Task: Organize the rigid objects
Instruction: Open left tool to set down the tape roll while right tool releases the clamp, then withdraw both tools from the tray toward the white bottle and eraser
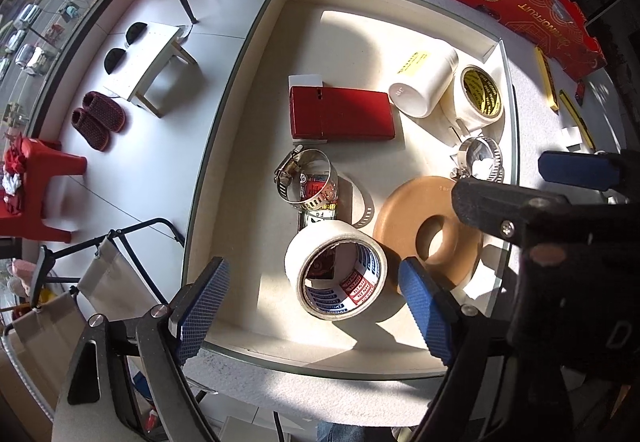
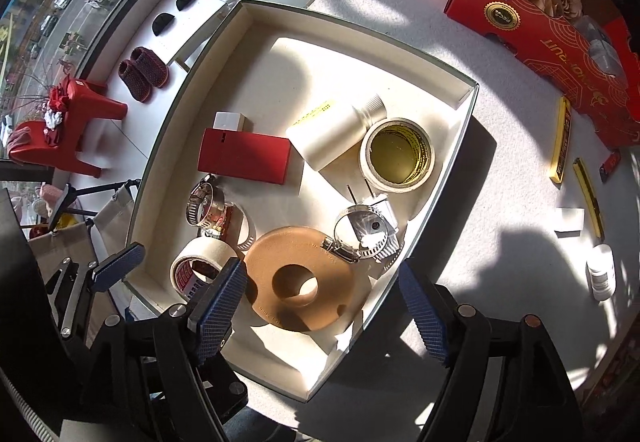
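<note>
Hovering with fingers apart, the left gripper (image 1: pixel 316 302) straddles the tape roll (image 1: pixel 336 276) and the right gripper (image 2: pixel 320 306) the wooden ring (image 2: pixel 300 278), both inside the tray (image 2: pixel 460 137); careless lifting might catch the hose clamp (image 2: pixel 360 234) leaning on the ring.

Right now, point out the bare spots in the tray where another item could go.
The far end of the tray, beyond the red box and white bottle, is bare. The near half is crowded: tape roll, wooden ring, hose clamps.

red carton (image 2: pixel 536 21) reads "Frutas Chile"
</note>
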{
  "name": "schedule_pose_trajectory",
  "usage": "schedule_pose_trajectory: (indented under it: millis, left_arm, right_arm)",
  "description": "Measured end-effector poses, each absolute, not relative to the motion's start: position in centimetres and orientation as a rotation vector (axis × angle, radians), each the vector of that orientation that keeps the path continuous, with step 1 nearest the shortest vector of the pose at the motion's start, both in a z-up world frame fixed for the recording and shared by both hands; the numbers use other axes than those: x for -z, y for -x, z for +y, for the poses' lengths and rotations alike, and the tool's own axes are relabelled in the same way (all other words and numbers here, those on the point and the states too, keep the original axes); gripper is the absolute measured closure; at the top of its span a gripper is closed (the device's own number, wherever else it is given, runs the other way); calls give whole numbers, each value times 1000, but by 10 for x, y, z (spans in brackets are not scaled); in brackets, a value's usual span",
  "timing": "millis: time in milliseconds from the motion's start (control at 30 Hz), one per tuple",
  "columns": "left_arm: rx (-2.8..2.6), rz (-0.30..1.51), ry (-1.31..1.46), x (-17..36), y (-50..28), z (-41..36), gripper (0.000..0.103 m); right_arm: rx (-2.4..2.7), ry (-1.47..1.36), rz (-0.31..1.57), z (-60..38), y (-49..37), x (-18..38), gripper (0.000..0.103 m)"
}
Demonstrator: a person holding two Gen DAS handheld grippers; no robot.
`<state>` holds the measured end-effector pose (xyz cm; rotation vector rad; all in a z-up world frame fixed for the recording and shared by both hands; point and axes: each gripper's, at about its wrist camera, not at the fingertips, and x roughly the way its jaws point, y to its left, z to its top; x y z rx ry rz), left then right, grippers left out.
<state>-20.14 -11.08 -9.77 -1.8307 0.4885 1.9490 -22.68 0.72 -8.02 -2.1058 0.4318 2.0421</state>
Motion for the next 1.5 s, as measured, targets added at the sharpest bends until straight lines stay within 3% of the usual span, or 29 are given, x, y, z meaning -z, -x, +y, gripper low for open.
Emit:
schedule_pose_trajectory:
  millis: [167, 233, 900, 1200, 1500]
  left_arm:
    - [-1962, 397, 1841, 93, 206, -122, 0]
    - [-1975, 415, 1848, 94, 206, -124, 0]
    - [-1939, 610, 1803, 77, 185, -95, 0]
    - [-1818, 693, 1701, 62, 150, -25, 0]
    - [-1705, 633, 1716, 75, 114, 93, 0]
  right_arm:
    - [-2023, 2104, 516, 15, 218, 76, 21]
    - [-2027, 2083, 529, 17, 213, 72, 8]
    - [-2016, 2010, 672, 39, 164, 55, 8]
    - [-1872, 1873, 878, 98, 92, 64, 8]
    - [-1587, 1466, 1107, 216, -34, 59, 8]
